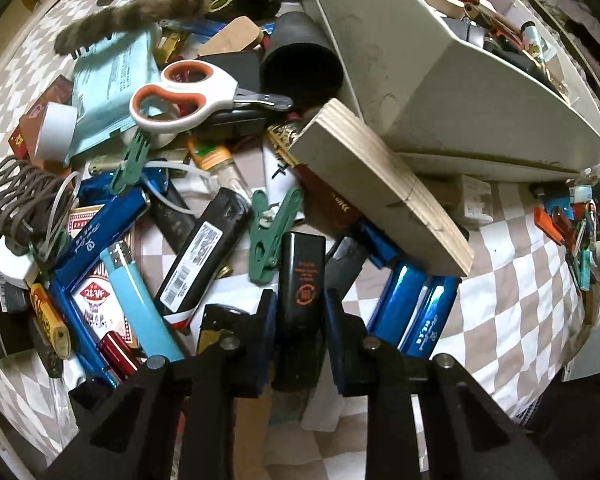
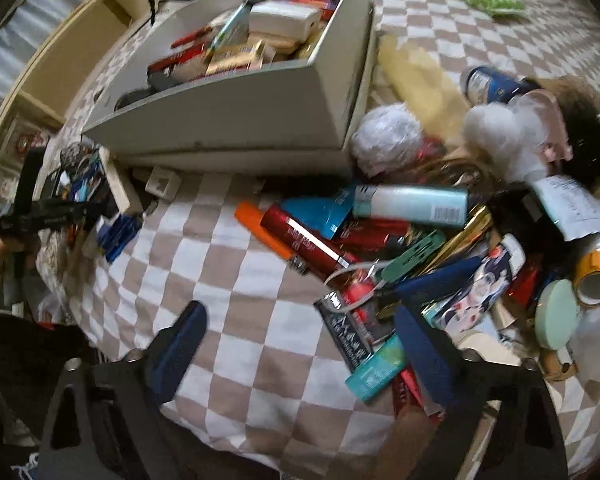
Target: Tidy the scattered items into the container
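A: Lighter (image 1: pixel 300 280), black, orange print: stood at lower centre, long axis along the fingers, pinched by the left gripper (image 1: pixel 300 312).

B: Container (image 1: pixel 440 80)?

A: Lay upper right of the held lighter, its near wall facing the pile.

B: Right gripper (image 2: pixel 300 344)?

A: Spread wide, nothing between, at the pile's left edge.

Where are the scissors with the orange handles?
In the left wrist view, the scissors lie upper left on the pile, on the light blue packet, blades toward the black tube.
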A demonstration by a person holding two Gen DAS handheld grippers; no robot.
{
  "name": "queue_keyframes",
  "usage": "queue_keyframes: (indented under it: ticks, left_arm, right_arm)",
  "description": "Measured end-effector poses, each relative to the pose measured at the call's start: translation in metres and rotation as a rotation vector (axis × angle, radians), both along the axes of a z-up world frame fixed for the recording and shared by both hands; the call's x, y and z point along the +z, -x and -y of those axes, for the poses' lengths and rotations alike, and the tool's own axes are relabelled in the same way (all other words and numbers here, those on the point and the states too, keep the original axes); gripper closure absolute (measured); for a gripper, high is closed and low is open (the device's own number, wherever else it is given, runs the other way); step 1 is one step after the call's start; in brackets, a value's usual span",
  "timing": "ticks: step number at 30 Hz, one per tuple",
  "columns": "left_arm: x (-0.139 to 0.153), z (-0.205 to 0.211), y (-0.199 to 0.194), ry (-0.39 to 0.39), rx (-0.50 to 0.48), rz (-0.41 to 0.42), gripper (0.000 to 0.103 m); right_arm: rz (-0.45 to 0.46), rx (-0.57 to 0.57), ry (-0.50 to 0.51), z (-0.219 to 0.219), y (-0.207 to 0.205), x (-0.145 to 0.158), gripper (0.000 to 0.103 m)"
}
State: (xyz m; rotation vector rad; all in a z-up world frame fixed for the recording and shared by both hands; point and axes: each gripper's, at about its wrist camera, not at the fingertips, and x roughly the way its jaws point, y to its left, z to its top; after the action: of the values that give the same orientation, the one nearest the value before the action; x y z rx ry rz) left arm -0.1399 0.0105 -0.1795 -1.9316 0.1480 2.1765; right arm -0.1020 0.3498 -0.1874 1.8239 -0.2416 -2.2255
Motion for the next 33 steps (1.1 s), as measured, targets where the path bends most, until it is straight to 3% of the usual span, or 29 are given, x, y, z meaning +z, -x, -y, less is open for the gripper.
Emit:
queue_keyframes:
  ticks: [7, 14, 19, 23, 25, 26, 27, 33]
  left_arm:
    - [0.006, 0.001, -0.011, -0.014, -0.007, 0.012, 0.079]
    - [0.012, -0.003, -0.021, -0.026, -0.024, 0.020, 0.079]
    - [0.018, -0.005, -0.026, -0.029, -0.029, 0.019, 0.079]
    - [0.024, -0.009, -0.031, -0.032, -0.033, 0.016, 0.079]
    - [0.028, -0.010, -0.034, -0.035, -0.035, 0.013, 0.079]
    - [0.029, -0.011, -0.035, -0.037, -0.036, 0.012, 0.079]
    - [0.030, -0.010, -0.036, -0.038, -0.036, 0.012, 0.079]
    - [0.039, -0.013, -0.043, -0.037, -0.036, 0.012, 0.079]
  right_arm:
    - [0.082, -0.022, -0.071, -0.004, -0.010, -0.013, 0.016]
    - [0.154, -0.043, -0.098, -0.012, -0.020, -0.027, 0.043]
    - [0.172, -0.032, -0.133, -0.008, -0.022, -0.037, 0.048]
    - [0.155, -0.028, -0.159, -0.004, -0.019, -0.039, 0.060]
    - [0.150, -0.031, -0.149, -0.002, -0.019, -0.038, 0.063]
    - [0.152, -0.031, -0.137, -0.001, -0.020, -0.038, 0.074]
    - [0.156, -0.031, -0.123, 0.001, -0.022, -0.038, 0.077]
    - [0.166, -0.003, -0.026, 0.020, -0.031, -0.036, 0.088]
